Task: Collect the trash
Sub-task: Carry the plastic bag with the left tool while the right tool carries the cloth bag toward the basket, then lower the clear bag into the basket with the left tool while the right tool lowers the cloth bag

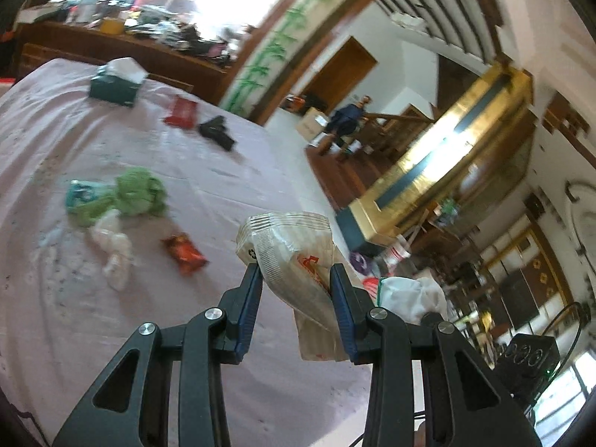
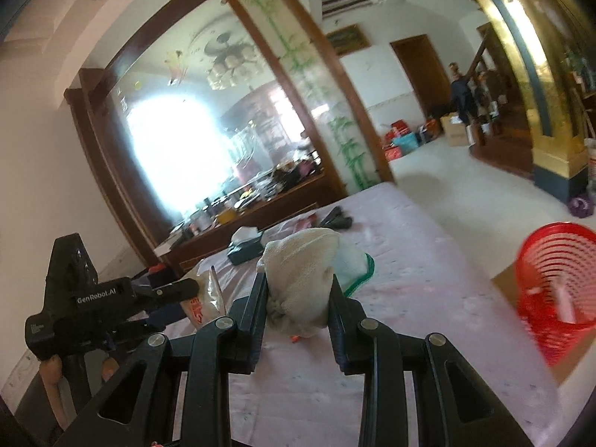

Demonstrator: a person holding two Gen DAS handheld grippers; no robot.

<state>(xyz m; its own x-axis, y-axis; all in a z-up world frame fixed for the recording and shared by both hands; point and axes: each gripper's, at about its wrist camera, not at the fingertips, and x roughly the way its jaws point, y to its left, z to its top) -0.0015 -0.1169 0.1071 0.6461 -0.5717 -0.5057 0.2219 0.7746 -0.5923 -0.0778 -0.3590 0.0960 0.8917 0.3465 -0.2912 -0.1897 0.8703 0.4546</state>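
My left gripper point(image 1: 295, 273) is shut on a crumpled clear plastic bag with red print point(image 1: 294, 253), held above the pink-covered table point(image 1: 186, 335). My right gripper point(image 2: 298, 283) is shut on a wad of white cloth with a green-trimmed edge point(image 2: 301, 272), also held above the table. The left gripper's body point(image 2: 93, 305) shows at the left of the right wrist view. A red mesh basket point(image 2: 558, 287) sits at the table's right edge. Loose trash lies on the table: green crumpled wrappers point(image 1: 123, 197), white plastic point(image 1: 111, 249) and an orange snack wrapper point(image 1: 184, 253).
A dark green tissue box point(image 1: 115, 82), a red packet point(image 1: 180, 111) and a black object point(image 1: 218, 132) lie at the far end of the table. A cluttered wooden sideboard point(image 1: 130, 37) stands behind it. A person point(image 1: 350, 119) stands by the stairs.
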